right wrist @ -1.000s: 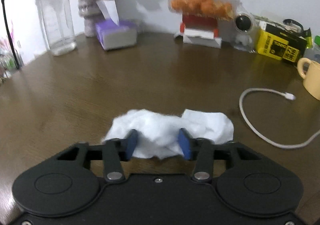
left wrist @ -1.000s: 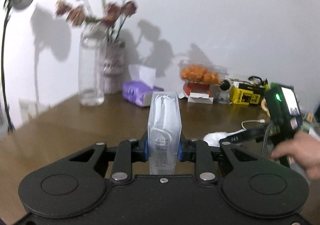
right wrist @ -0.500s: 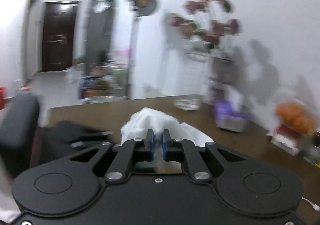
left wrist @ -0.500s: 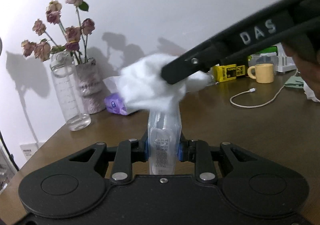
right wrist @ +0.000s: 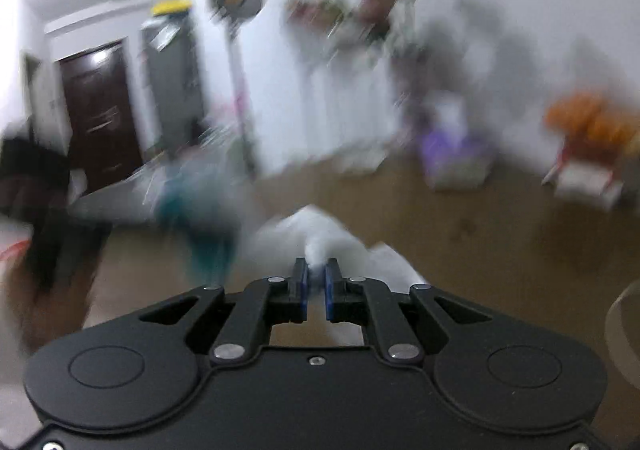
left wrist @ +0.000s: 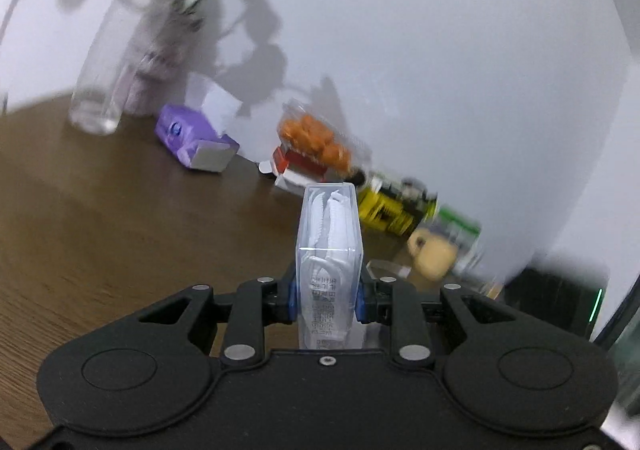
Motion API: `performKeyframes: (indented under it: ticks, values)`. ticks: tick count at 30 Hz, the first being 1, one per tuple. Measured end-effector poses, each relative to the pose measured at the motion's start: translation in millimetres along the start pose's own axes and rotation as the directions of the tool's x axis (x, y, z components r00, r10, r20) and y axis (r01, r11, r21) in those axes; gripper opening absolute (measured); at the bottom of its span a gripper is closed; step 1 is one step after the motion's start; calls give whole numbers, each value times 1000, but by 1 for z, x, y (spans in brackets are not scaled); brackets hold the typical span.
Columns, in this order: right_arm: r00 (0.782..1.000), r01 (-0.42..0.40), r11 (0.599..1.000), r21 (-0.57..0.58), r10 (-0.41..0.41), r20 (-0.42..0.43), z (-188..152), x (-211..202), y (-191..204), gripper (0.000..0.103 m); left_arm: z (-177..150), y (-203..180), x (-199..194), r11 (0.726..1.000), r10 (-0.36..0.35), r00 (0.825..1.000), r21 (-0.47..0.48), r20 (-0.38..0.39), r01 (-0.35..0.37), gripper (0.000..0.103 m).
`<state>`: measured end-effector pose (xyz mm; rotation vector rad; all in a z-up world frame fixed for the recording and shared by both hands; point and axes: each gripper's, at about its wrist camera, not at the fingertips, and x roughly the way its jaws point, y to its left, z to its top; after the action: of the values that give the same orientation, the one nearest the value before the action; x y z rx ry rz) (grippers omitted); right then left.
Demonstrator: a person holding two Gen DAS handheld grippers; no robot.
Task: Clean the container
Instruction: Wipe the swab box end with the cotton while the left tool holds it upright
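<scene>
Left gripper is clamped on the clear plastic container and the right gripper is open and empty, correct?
Not quite. The left gripper is indeed clamped on the clear plastic container, but the right gripper is not empty: the right wrist view shows its jaws nearly shut on a white tissue wad.
</scene>
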<state>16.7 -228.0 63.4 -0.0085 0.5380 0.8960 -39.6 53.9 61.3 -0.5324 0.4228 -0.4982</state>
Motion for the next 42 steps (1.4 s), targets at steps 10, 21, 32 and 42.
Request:
performKeyframes:
  ticks: [10, 21, 32, 42]
  values:
    - [997, -49, 994, 93, 43, 70, -2, 4, 5, 8, 9, 28, 19, 954, 3, 1000, -299, -17, -8, 25]
    - [985, -42, 994, 105, 23, 171, -25, -4, 53, 8, -13, 15, 34, 961, 117, 992, -249, -39, -123, 25]
    - [972, 40, 997, 68, -54, 229, -22, 5, 82, 7, -17, 14, 33, 961, 125, 991, -242, -40, -131, 25]
    - [960, 266, 964, 4, -265, -90, -37, 33, 94, 74, -15, 30, 13, 953, 169, 985, -247, -45, -174, 25]
